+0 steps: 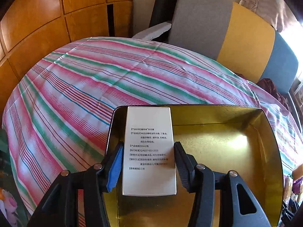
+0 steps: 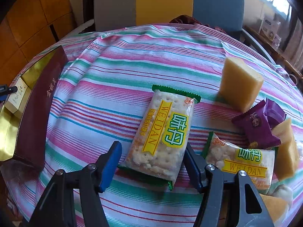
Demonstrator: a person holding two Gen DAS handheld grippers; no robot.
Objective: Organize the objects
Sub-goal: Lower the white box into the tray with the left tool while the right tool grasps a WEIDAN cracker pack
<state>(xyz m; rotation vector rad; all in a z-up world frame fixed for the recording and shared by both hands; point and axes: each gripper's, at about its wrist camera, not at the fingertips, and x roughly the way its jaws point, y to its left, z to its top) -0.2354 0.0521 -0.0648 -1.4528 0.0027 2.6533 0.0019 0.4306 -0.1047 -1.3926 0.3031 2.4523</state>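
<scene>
Risk, left: if I let the white carton (image 1: 148, 151) go while it is tilted, it can tip against the near-left wall of the gold-lined box (image 1: 217, 141) and end up lying crooked, taking room from the rest.
Risk, right: while my right gripper (image 2: 151, 162) straddles the biscuit packet (image 2: 162, 134), the slick film may slide out or crumple, and the crackers inside look brittle enough to crack under a hard squeeze.
Risk, neighbours: a second biscuit packet (image 2: 240, 162) lies just right of my right finger; a sloppy close could snag its edge.
Left fingers: my left gripper (image 1: 147, 162) stands about half open around the carton; the blue pad (image 1: 115, 168) sits at its left edge, the black one at its right. I cannot tell whether they press on it or have let go.
Right fingers: about half open, either side of the packet's near end; small gaps show, so I judge no grip yet.
Carton place: inside the box, at its left side.
Packet place: flat on the striped cloth (image 2: 132, 56), centre.
Other items: yellow wedge (image 2: 240, 83) and purple sachet (image 2: 257, 124) far right.
</scene>
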